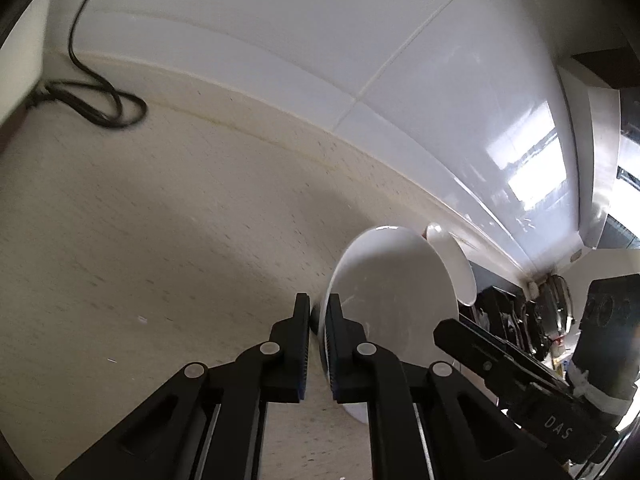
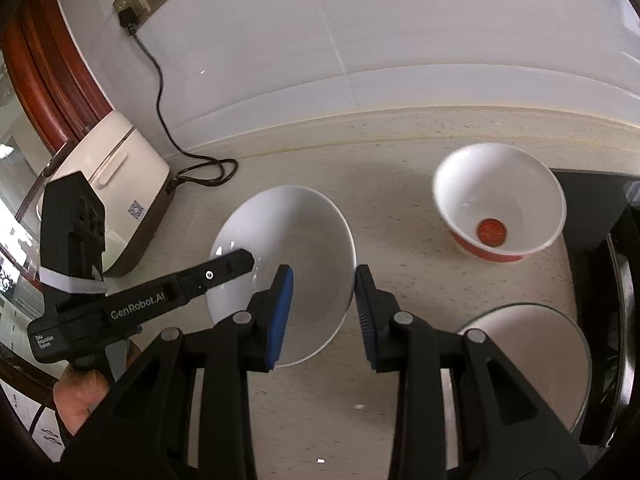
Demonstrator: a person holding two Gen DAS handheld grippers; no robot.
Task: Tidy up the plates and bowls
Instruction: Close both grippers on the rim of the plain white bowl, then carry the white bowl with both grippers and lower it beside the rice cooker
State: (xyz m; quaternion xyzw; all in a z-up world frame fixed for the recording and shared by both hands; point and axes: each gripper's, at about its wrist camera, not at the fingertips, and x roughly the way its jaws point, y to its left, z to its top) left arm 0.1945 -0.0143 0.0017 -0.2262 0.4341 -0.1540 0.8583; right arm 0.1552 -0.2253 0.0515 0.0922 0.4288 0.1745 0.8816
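**White plate held at its rim, ready to be moved**

The white plate sits mid-counter, well in from the back edge of the counter where it meets the tiled wall. The left gripper has its two fingers nearly together over the plate's near-left rim, one finger inside the dish and one outside, so it appears to be pinching the rim. In the left wrist view the plate stands tilted up on edge, which suggests it is being lifted or tipped, though contact with the counter cannot be confirmed.

The right gripper hovers over the plate's right side with fingers spread wide, holding nothing; one fingertip lies over the plate's inside and the other just beyond its right rim.

A red-and-white bowl stands nearer the back right of the counter, and a glass-rimmed dish lies at the front right.

Judged from this, the step in hand is gathering the plate. The next move calls for a steady lift and a chosen stacking place, probably beside the other dishes.
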